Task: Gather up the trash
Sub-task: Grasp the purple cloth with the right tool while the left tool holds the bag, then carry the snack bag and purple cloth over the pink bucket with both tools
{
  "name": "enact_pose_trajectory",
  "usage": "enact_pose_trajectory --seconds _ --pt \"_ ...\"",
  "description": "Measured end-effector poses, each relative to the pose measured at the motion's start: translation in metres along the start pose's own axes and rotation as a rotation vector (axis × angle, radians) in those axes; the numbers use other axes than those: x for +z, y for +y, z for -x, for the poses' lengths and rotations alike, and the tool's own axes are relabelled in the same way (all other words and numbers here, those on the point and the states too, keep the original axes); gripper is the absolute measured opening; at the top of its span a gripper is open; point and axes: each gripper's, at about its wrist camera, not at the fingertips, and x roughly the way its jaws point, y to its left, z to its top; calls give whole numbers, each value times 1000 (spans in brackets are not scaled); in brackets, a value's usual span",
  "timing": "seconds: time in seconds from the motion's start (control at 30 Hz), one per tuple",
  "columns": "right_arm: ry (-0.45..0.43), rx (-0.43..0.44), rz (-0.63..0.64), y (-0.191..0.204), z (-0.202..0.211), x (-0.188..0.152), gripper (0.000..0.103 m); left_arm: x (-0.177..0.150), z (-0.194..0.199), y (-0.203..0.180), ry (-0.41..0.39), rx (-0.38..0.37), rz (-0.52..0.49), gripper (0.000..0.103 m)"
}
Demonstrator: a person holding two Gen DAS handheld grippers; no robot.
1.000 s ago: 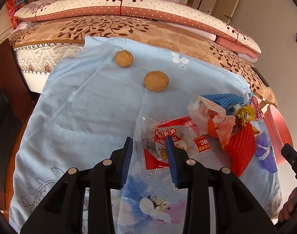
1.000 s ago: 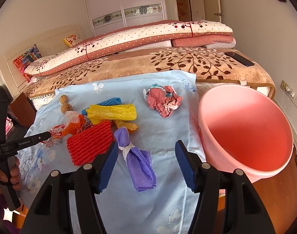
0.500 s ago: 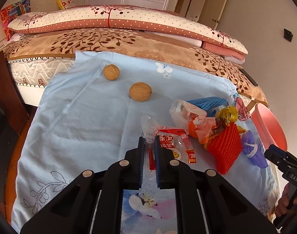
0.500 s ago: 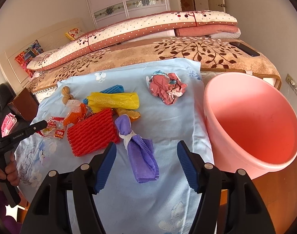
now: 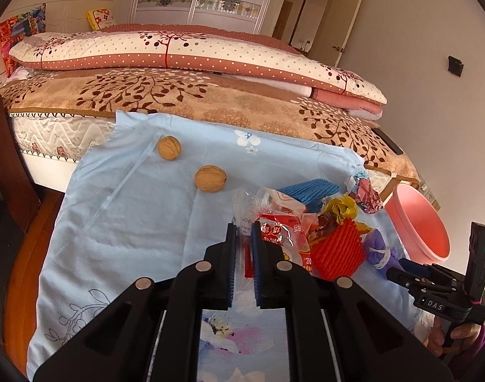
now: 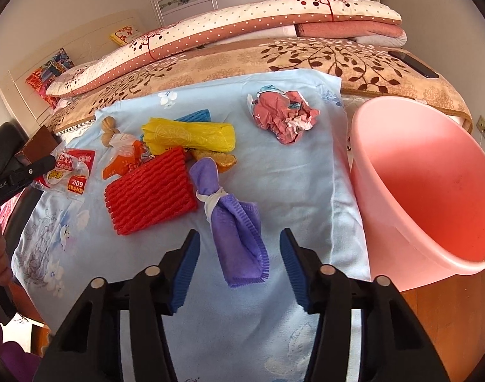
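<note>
1. Well, my left gripper (image 5: 243, 248) was pinched on the clear edge of the snack wrapper (image 5: 282, 234), whose red-and-white printed part lay just right of my fingers.
2. Right beside the wrapper sat the rest of the trash on the blue cloth (image 5: 124, 222): a red foam net (image 6: 148, 191), a yellow bag (image 6: 190, 135), a blue net (image 5: 309, 189) and a purple rag (image 6: 234, 222).
3. My right gripper (image 6: 239, 262) hung spread wide, its blue pads on either side of the rag's near end, not touching it.
4. Farther off, a crumpled pink wrapper (image 6: 282, 116) lay alone near the cloth's far edge.
5. Two walnuts (image 5: 210, 179) rested well apart from the pile, toward the bed (image 5: 179, 98).
6. At the cloth's right edge stood the pink bucket (image 6: 433, 248), tilted toward me.
</note>
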Motion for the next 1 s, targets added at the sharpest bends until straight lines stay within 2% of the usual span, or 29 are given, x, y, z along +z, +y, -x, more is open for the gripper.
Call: enact_pose_trajectory --seconds 0.03,0.23,0.43,0.73,1.0 --pt "6 3 2 0 -1 0 33 1 1 0 -3 0 0 9" --pt "-20 17 16 2 6 -2 25 5 5 -8 -17 -6 -9 9" --pt "-82 25 18 2 23 1 24 10 8 -25 -40 -32 -29 9" --pt "-173 -10 -58 -17 44 9 24 21 10 -61 -80 -87 -76 9" --pt "-221 -44 -115 -37 58 10 24 26 3 -99 -100 -146 -116 9"
